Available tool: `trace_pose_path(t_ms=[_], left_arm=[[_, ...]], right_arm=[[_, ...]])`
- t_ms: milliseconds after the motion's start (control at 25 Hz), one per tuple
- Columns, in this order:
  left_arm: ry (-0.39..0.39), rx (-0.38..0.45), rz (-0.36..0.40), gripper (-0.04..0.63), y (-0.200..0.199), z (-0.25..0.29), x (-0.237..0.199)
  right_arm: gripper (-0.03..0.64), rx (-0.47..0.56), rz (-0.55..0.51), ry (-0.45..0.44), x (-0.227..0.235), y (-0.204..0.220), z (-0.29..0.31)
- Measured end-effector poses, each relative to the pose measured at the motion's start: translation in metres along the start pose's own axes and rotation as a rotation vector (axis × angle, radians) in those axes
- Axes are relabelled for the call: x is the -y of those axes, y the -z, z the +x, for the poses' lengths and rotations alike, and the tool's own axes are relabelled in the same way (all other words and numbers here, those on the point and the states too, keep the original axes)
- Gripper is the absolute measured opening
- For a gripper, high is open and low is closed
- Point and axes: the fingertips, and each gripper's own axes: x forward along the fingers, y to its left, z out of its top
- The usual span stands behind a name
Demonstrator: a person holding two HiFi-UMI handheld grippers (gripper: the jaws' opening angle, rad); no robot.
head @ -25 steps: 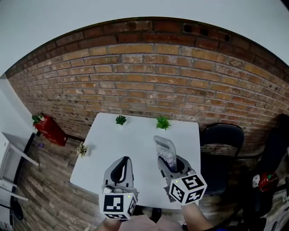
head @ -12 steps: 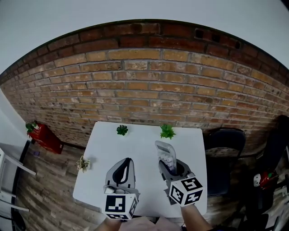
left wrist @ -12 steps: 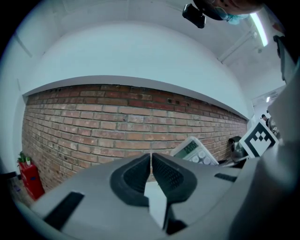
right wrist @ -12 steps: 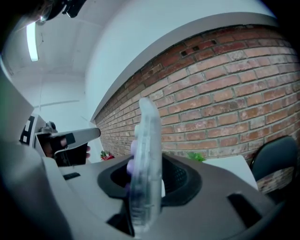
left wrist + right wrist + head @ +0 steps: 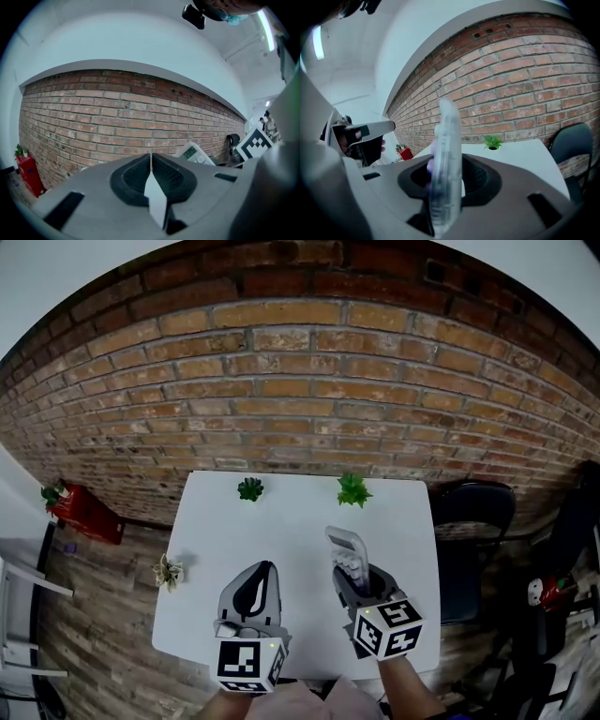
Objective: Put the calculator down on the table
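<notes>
While the right gripper (image 5: 353,579) clamps the calculator (image 5: 343,551) on edge above the white table (image 5: 281,526), its long axis runs forward along the jaws toward the brick wall (image 5: 300,399), free end tipped upward, seemingly clear of the tabletop. The left gripper (image 5: 262,570), jaws pressed together, holds nothing alongside.

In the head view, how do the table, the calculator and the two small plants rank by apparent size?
1. table
2. calculator, though it is held nearer the camera
3. light green plant and dark green plant: too alike to rank
</notes>
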Motion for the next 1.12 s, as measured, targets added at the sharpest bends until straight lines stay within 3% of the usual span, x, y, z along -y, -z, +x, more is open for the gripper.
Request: trace_pose_path(t_ms=[800,1120], left_arm=[[0.086,-0.179,-0.02,0.021,0.075,0.029,-0.007],[0.103,-0.216,-0.032,0.021,0.091,0.037,-0.011]], right_arm=[[0.137,-0.184,0.153,0.109,0.033,0.105,0.028],[0.138,-0.241,0.27,0.131,0.04,0.135,0.037]])
